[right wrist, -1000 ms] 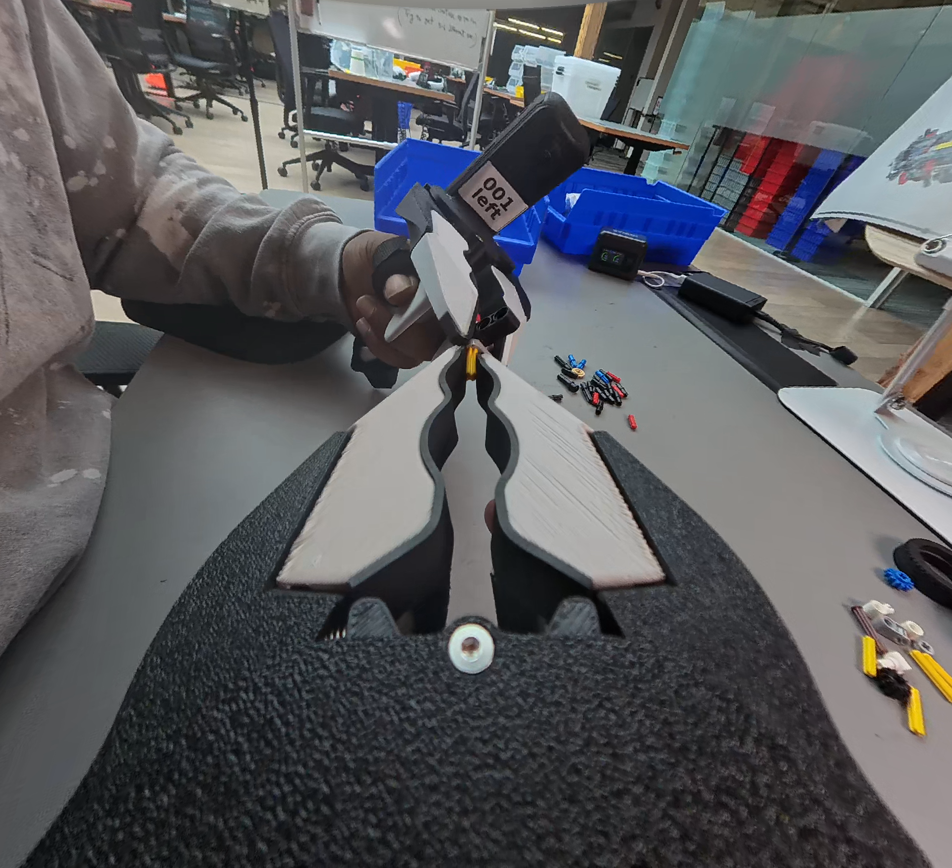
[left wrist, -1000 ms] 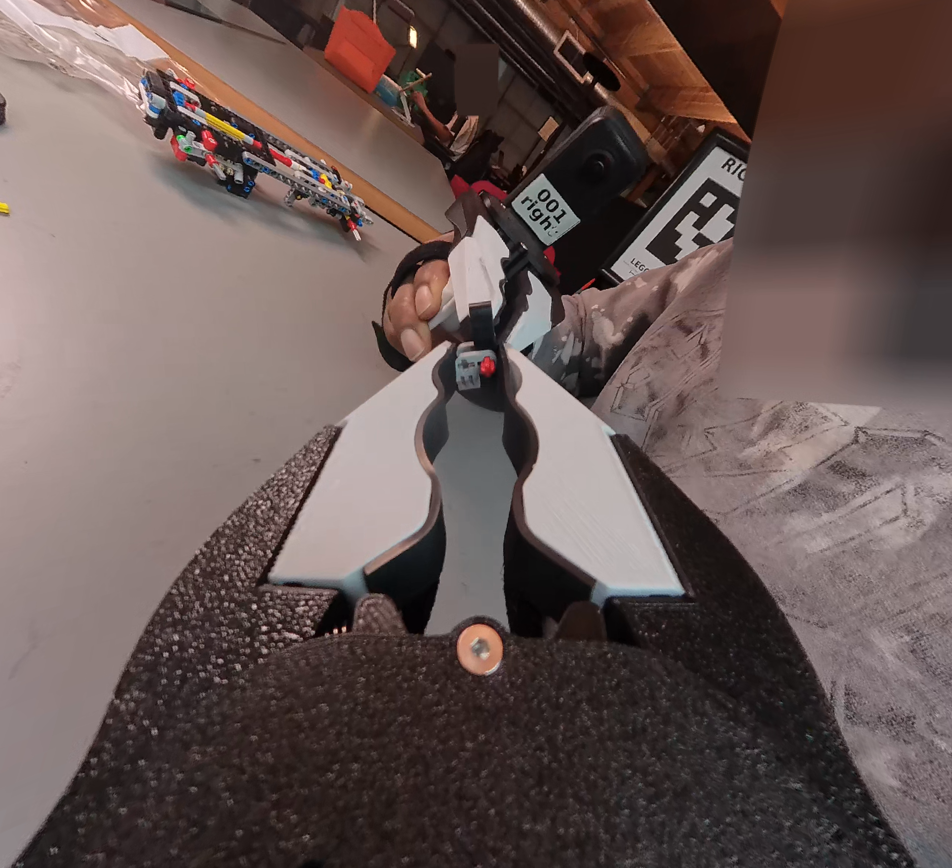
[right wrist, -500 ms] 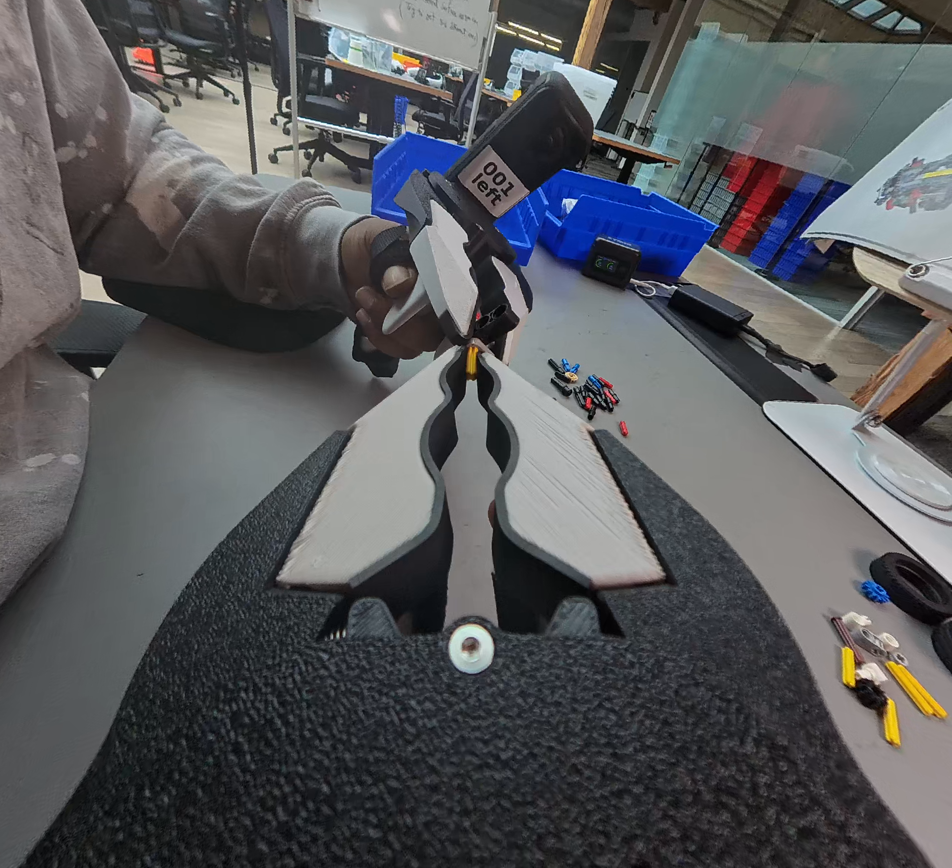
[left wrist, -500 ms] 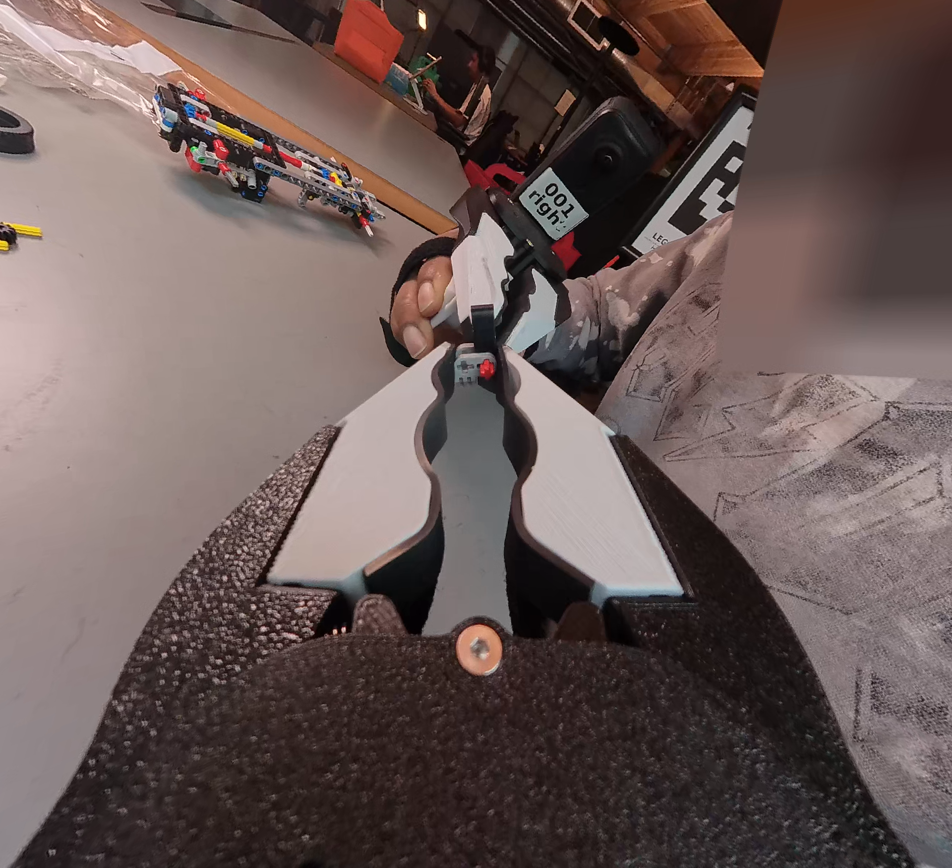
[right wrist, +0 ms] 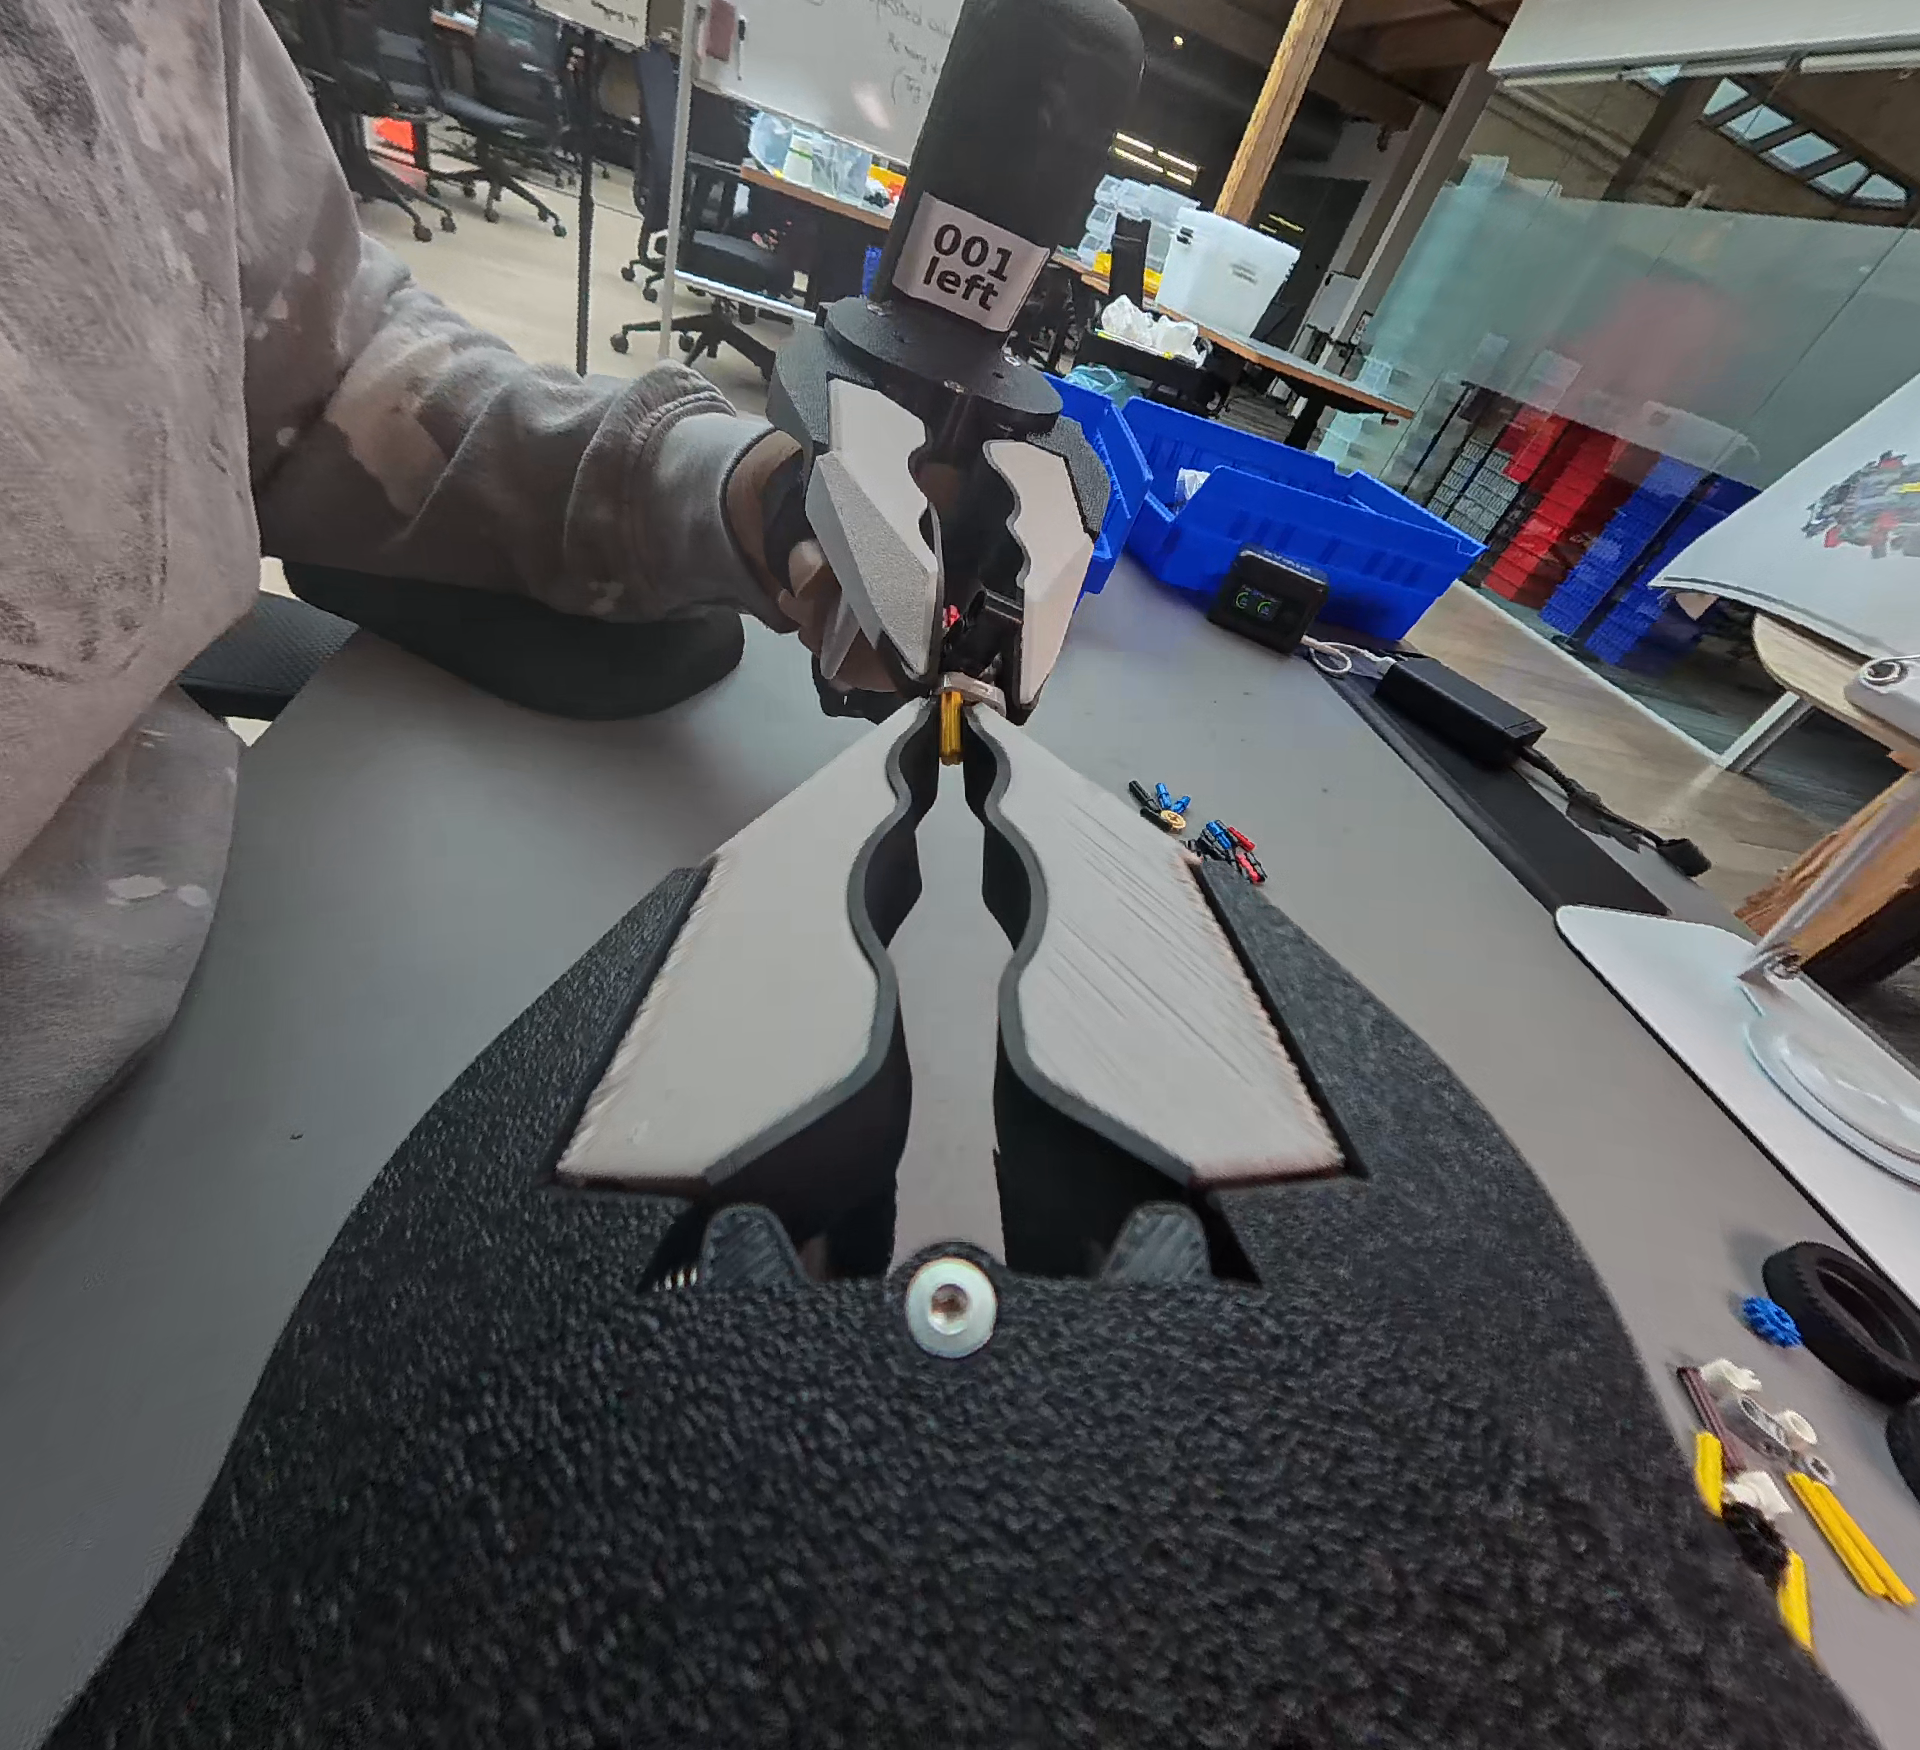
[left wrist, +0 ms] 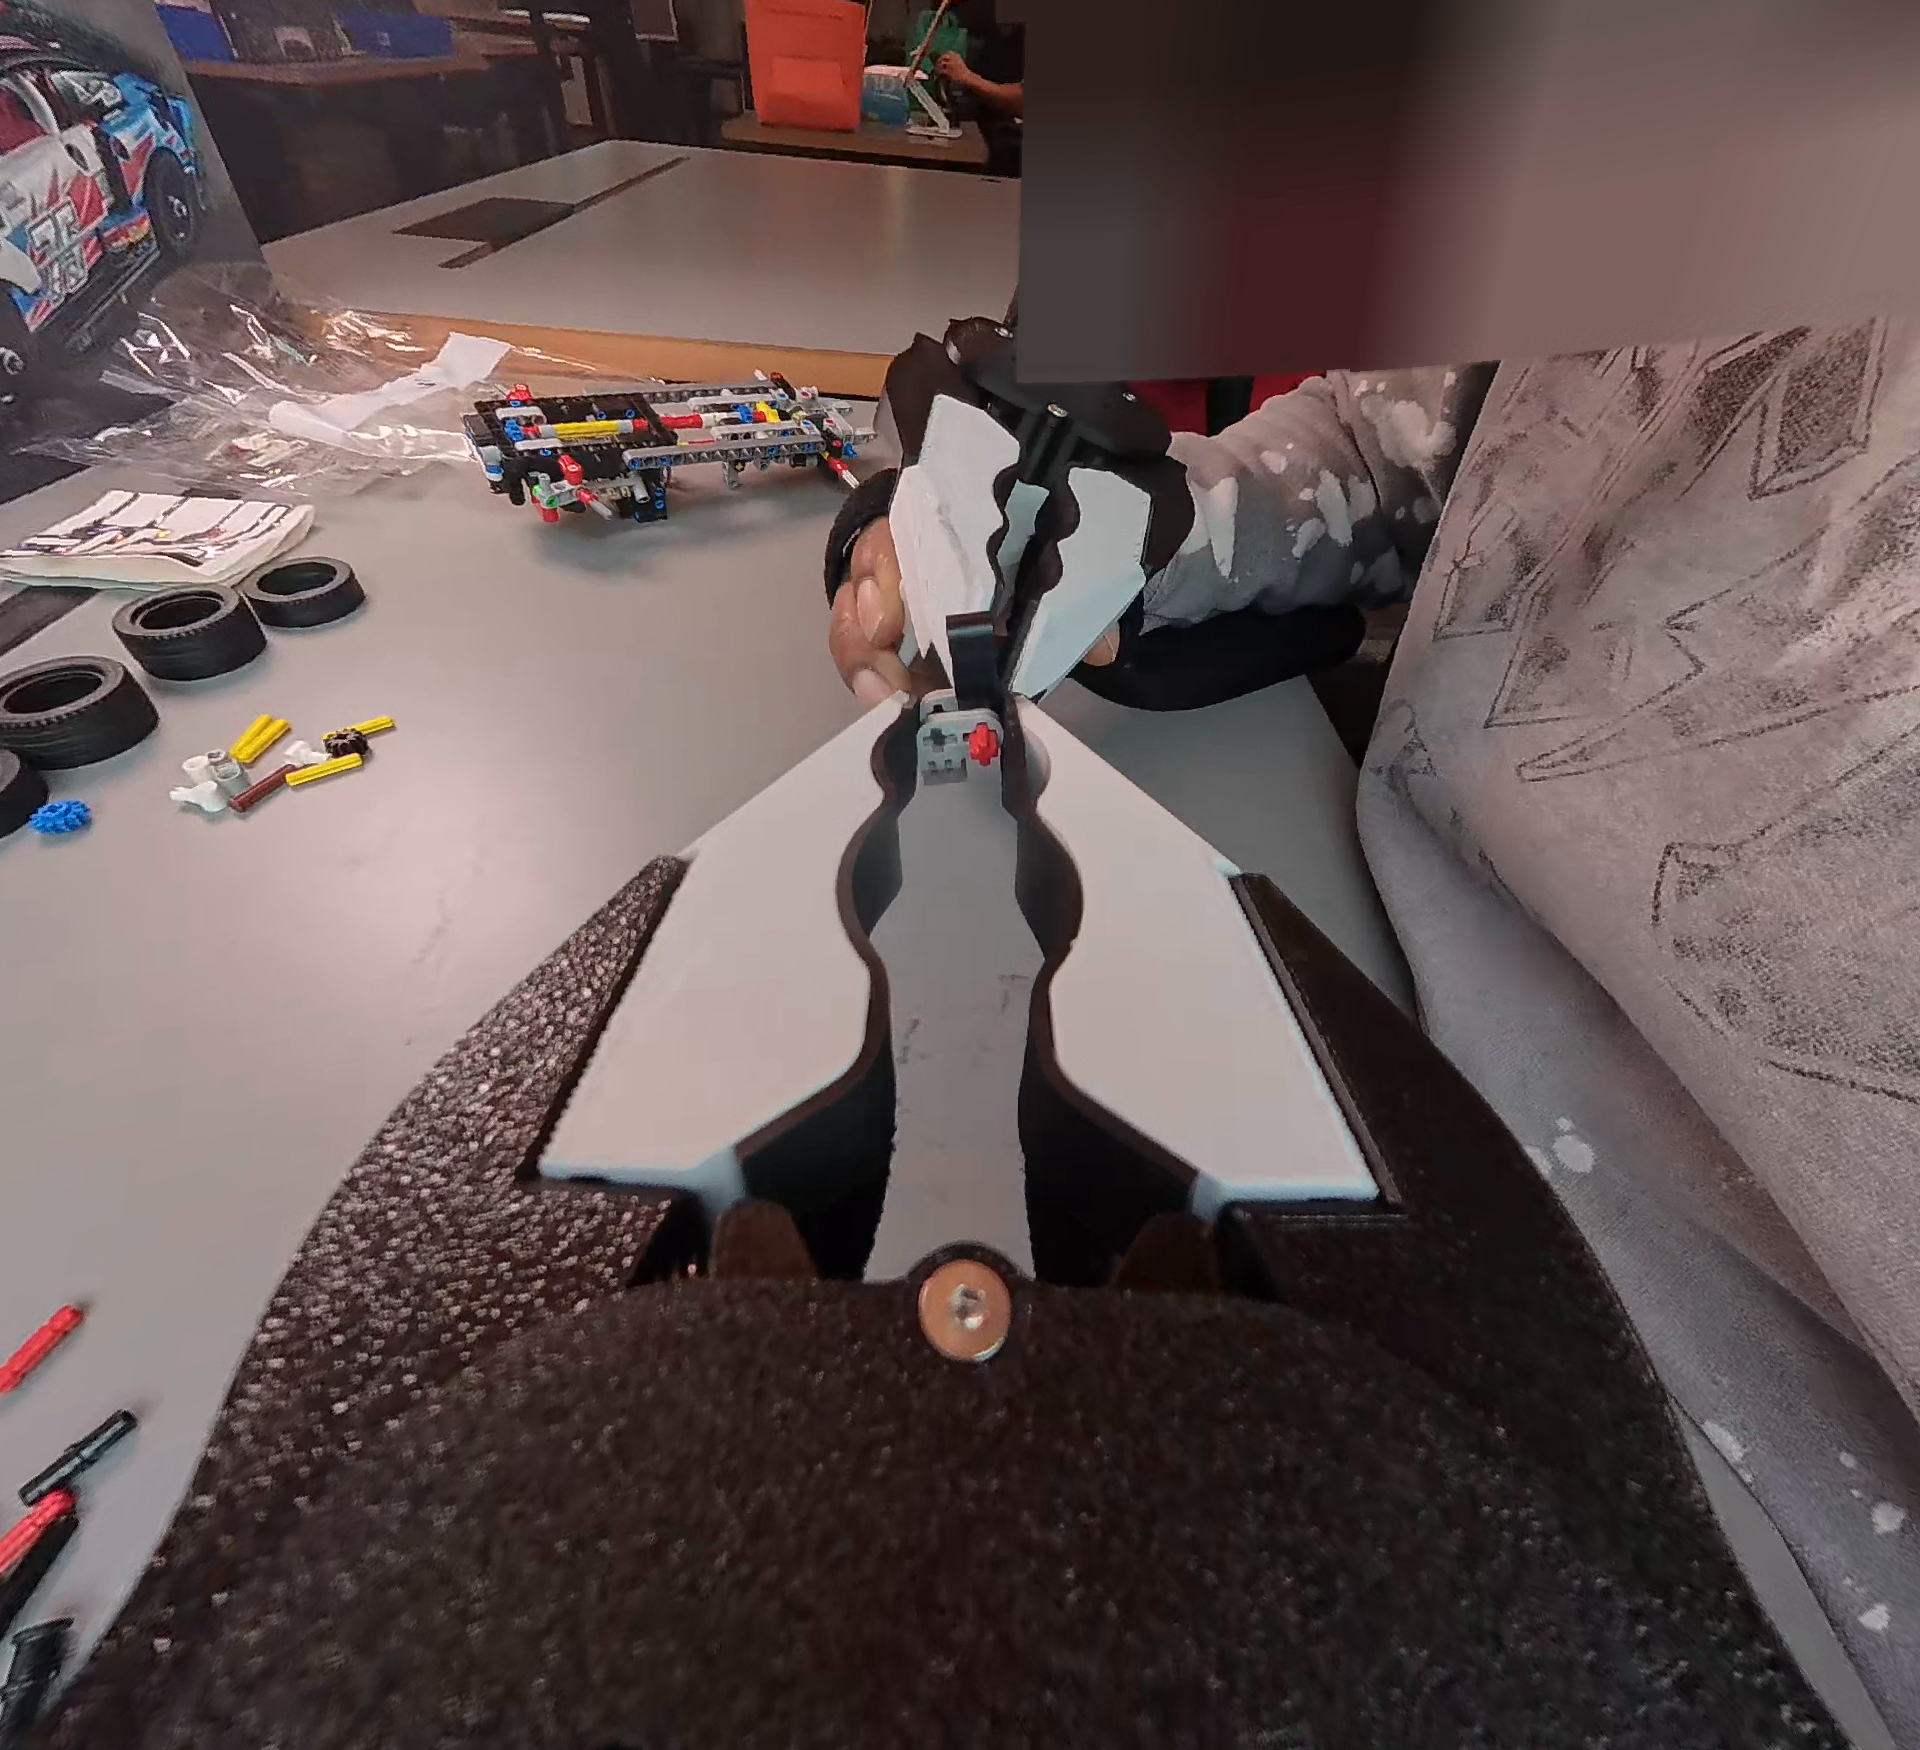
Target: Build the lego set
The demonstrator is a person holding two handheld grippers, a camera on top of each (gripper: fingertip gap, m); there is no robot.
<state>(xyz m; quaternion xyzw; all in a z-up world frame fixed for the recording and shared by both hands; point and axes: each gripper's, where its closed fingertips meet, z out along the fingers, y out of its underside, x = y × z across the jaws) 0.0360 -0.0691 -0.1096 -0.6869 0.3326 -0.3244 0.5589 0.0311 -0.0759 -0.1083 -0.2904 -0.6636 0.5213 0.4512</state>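
Both tools swung level above the grey table (left wrist: pixel 436 921) since a second ago, left gripper (left wrist: pixel 951 744) still clamped on the grey connector with red pin (left wrist: pixel 954 750), right gripper (right wrist: pixel 948 729) still pinching the yellow axle (right wrist: pixel 950 736), tips meeting — insertion seemingly under way, chassis (left wrist: pixel 665 448) well apart.

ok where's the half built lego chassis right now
In the left wrist view, the chassis lies on the table's far side, left of the right gripper, beyond the loose tyres.
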